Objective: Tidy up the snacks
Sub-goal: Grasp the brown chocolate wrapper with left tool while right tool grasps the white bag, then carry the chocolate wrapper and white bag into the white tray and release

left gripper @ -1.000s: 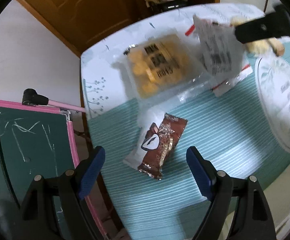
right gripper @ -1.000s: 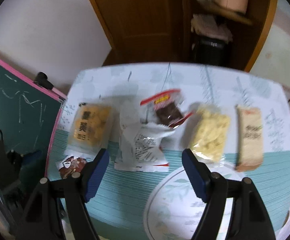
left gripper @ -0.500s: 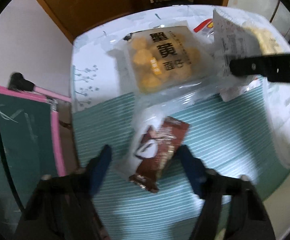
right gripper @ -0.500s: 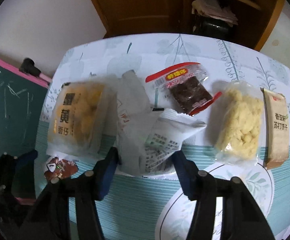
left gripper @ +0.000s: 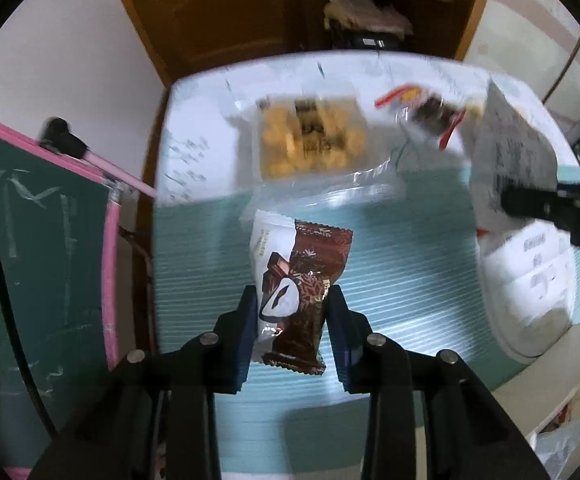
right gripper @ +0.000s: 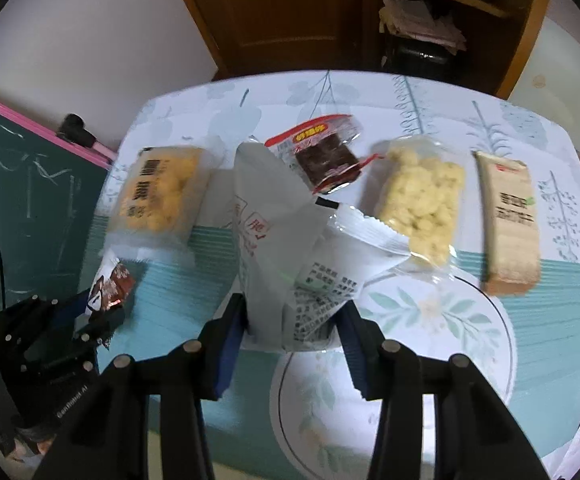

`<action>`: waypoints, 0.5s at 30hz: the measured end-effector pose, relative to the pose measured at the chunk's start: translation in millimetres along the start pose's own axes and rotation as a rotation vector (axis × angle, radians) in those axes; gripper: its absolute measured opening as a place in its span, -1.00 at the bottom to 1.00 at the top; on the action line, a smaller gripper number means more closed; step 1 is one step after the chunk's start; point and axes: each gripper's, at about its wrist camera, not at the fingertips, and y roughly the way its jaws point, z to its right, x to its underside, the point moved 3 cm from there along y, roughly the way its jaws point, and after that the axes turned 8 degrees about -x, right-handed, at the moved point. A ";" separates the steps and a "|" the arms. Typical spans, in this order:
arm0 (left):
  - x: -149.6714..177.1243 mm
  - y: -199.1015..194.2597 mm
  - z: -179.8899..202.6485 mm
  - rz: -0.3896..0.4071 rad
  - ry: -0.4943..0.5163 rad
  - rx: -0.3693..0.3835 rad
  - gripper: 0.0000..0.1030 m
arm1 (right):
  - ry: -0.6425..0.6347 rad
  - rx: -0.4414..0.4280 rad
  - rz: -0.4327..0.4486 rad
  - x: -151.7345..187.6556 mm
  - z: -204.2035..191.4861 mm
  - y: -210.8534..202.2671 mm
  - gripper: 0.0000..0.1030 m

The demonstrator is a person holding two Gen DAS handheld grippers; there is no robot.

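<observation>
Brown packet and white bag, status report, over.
Left hand-held gripper shut on brown packet. Right hand-held gripper shut on white bag. Plate right below the bag; nothing in the way.

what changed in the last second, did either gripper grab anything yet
Both closed in. The left gripper moved onto the brown chocolate packet and its fingers now clamp it. The right gripper moved onto the white packet and narrowed against its sides. The yellow puff bag, red packet, pale puff bag, cracker pack and plate stayed put.
</observation>
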 end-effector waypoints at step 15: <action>29.0 -174.5 18.3 0.266 -0.051 0.013 -0.39 | -0.093 -0.093 0.214 70.6 -8.7 -144.8 -0.11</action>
